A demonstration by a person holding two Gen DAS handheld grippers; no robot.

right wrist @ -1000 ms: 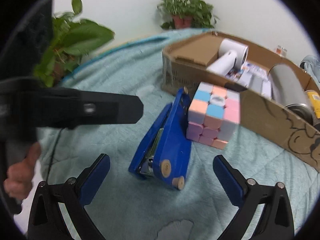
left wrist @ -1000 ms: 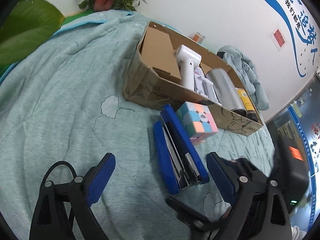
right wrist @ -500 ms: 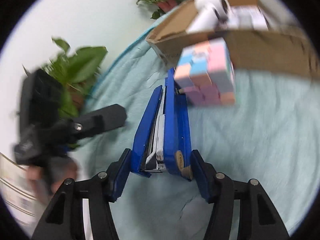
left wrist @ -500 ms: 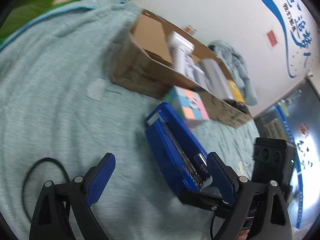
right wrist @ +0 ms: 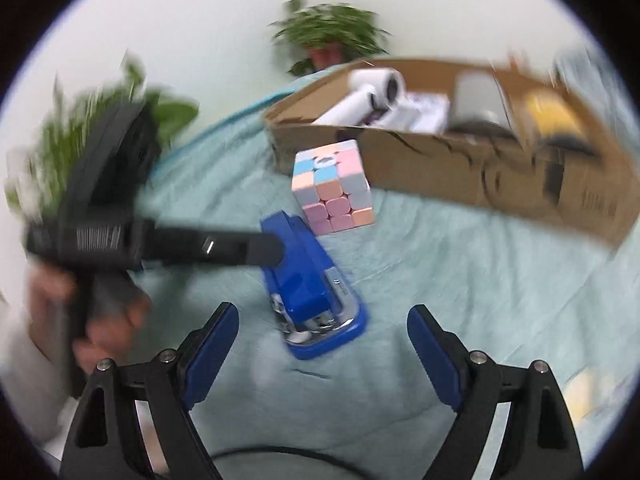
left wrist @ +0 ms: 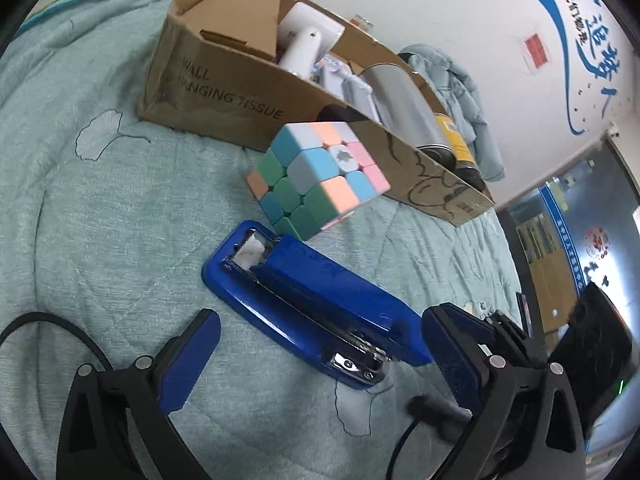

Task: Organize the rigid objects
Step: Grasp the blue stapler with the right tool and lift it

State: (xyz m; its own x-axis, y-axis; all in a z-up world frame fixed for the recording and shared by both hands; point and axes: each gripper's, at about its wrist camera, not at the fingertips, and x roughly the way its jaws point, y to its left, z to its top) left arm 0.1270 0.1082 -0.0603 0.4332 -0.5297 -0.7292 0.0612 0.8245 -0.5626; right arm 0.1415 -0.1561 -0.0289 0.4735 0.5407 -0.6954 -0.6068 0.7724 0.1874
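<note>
- My left gripper (left wrist: 316, 352) has its jaws spreading to nearly full width, with nothing pressed between the pads; the rear end of the blue stapler (left wrist: 316, 308) lies in the gap, closer to the right-hand pad than the left one.
- My right gripper (right wrist: 322, 344) is also opening, its pads clear of the stapler (right wrist: 314, 280), which sits just ahead of the fingertips with its metal end towards me.
- Beyond the stapler's far end stands the pastel puzzle cube (left wrist: 316, 176), just beside it, and past that the cardboard box (left wrist: 224, 92) already holding a white hair dryer (left wrist: 306, 42) and a silver can (left wrist: 404, 104).
- I judge the step in hand to be setting up a grasp on the stapler after turning it flat on the teal quilt (left wrist: 100, 200); neither tool holds it now.
- The next move calls for one gripper to centre its pads across the stapler's long sides and close, then lift it over the box's near wall. The cube stands in that path, so I would rise before travelling.
- Both tools pitch downward at a moderate slant towards the quilt. In the right wrist view the left tool reaches in from the left side, a hand (right wrist: 108, 320) wrapped round its grip, its finger tip close to the stapler's far half; that view is blurred, so I cannot tell whether it touches.
</note>
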